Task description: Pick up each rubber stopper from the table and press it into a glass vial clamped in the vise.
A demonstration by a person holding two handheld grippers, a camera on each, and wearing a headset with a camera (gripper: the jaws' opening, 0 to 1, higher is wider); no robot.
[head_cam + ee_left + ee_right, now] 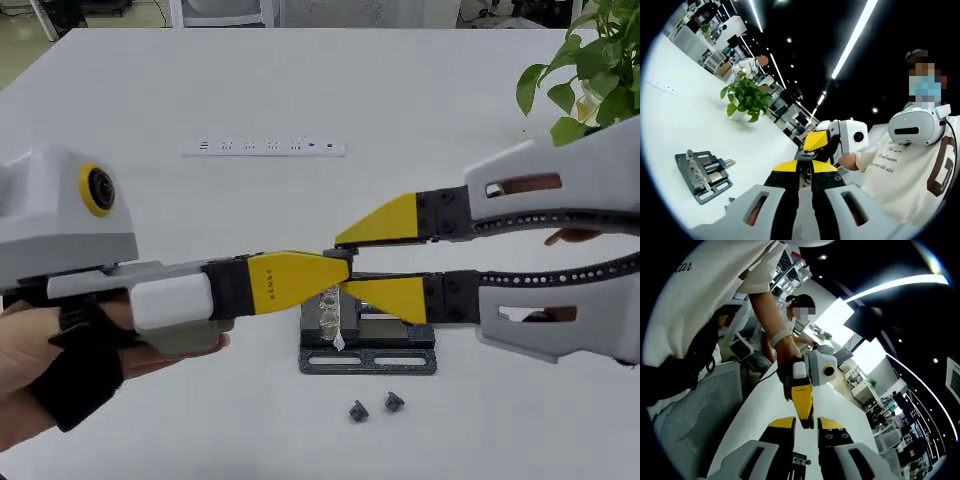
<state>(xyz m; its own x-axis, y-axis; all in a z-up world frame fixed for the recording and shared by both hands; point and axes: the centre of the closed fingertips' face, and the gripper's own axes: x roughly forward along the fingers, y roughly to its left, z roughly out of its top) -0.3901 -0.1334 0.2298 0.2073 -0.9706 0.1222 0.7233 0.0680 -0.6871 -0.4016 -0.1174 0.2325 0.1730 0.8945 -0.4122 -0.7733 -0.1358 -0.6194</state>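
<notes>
A small dark vise (368, 358) sits on the white table (300, 80) with clear glass vials (328, 305) clamped in it; the vise (705, 172) lies low and left in the left gripper view. Two dark rubber stoppers (358, 411) (393, 402) lie just in front of it. My left gripper (335, 272) comes in from the left above the vise, its yellow jaws shut to a point. I cannot tell whether the small dark bit at its tip is a stopper. My right gripper (345, 262) comes from the right, open, its two jaws either side of that tip.
A white power strip (265, 147) lies at mid table beyond the vise. A potted plant (590, 70) stands at the far right. In the right gripper view a person sits at a table behind, beside a grey mesh chair (695, 410).
</notes>
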